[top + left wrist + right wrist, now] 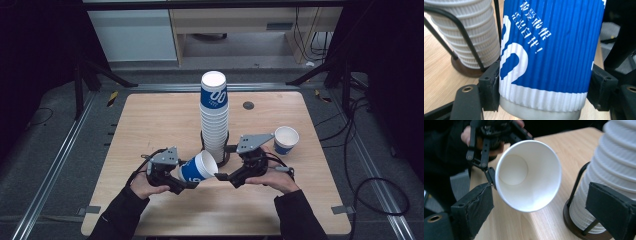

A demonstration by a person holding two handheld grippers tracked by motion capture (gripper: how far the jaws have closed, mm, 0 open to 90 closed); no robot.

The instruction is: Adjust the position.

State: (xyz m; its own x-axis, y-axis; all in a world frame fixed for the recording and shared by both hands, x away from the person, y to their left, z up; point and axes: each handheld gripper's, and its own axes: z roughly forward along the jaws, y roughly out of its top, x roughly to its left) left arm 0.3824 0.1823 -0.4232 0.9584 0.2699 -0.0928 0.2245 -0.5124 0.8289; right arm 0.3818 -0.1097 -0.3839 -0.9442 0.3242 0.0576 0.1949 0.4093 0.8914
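A blue and white ribbed paper cup (197, 169) (549, 50) lies tilted on its side above the table, mouth toward the right. My left gripper (184, 179) (544, 92) is shut on its lower body near the base, one pad on each side. In the right gripper view the cup's white open mouth (529, 175) faces the camera. My right gripper (225, 176) (541, 207) stands open at that mouth, its jaws spread wider than the rim. A tall stack of upturned cups (215, 115) (614, 165) (469, 37) stands in a black wire holder just behind.
The holder's round dark base (466, 71) (579, 227) sits on the wooden table (150, 120) close to both grippers. A single cup (286, 140) stands upright at the right. A dark round insert (248, 105) lies near the far edge.
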